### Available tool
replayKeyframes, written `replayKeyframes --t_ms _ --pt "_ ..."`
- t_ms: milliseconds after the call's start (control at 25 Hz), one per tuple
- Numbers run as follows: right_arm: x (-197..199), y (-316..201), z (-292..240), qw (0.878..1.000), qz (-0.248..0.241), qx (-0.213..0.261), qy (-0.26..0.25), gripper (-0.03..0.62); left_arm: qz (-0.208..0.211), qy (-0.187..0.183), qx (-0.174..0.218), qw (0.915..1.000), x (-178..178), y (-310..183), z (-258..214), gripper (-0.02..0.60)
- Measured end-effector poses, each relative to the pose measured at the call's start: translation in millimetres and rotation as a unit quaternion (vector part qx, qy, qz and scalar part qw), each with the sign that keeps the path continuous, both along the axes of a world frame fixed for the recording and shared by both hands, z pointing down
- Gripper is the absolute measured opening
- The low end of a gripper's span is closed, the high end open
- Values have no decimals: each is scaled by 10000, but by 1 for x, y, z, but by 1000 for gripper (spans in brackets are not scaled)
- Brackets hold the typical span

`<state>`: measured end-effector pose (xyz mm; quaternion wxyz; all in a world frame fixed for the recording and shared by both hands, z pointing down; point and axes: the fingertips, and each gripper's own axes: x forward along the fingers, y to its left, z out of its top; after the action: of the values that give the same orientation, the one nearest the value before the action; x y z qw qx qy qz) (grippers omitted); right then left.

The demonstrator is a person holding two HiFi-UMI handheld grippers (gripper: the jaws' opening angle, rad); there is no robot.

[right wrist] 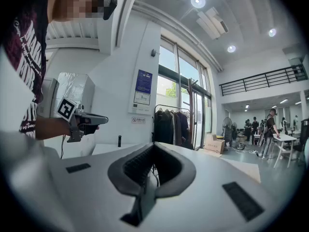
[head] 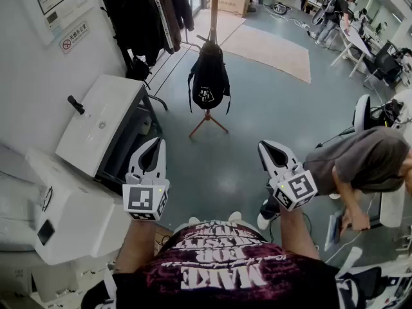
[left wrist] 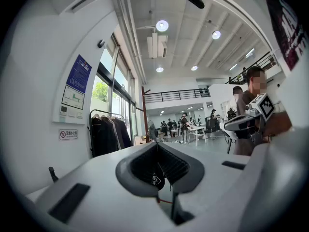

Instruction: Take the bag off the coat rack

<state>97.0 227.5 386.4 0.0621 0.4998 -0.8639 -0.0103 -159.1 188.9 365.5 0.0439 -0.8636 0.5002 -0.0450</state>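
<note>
Bag (head: 208, 79), black with a pale emblem, hung on the coat rack (head: 213, 11) straight ahead of both grippers and well apart from them, slightly nearer the left gripper's line. Left gripper (head: 153, 148) and right gripper (head: 267, 150) were held side by side at the near edge of the scene. Each had its jaws pressed together on nothing, as the left gripper view (left wrist: 157, 146) and the right gripper view (right wrist: 153, 149) confirmed.

Open grey floor (head: 219, 166) lay between the grippers and the rack's splayed feet (head: 207, 124). To the left of the left gripper, a white cabinet (head: 103, 124) and a lower white unit (head: 71, 217) bounded that lane. A clothes rail of dark coats (head: 145, 11) stood ahead and to the left, near the bag. To the right of the right gripper, a bent-over person (head: 367, 159) closed that side.

The rack's top was cut off by the upper frame edge, so the hook carrying the bag could not be seen. In the left gripper view a small dark shape with a pale mark (left wrist: 155, 179) showed below the closed tips, too small to identify.
</note>
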Motion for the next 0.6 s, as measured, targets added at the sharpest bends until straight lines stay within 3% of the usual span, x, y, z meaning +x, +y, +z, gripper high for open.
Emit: replayKeyframes --t_ms 320,600 --pt "-33 4 7 9998 153 -91 69 5 288 42 -39 9996 -18 -3 8 8" --pt "-43 9 9 9998 104 -152 108 6 -121 170 -197 9996 -43 -13 24 8"
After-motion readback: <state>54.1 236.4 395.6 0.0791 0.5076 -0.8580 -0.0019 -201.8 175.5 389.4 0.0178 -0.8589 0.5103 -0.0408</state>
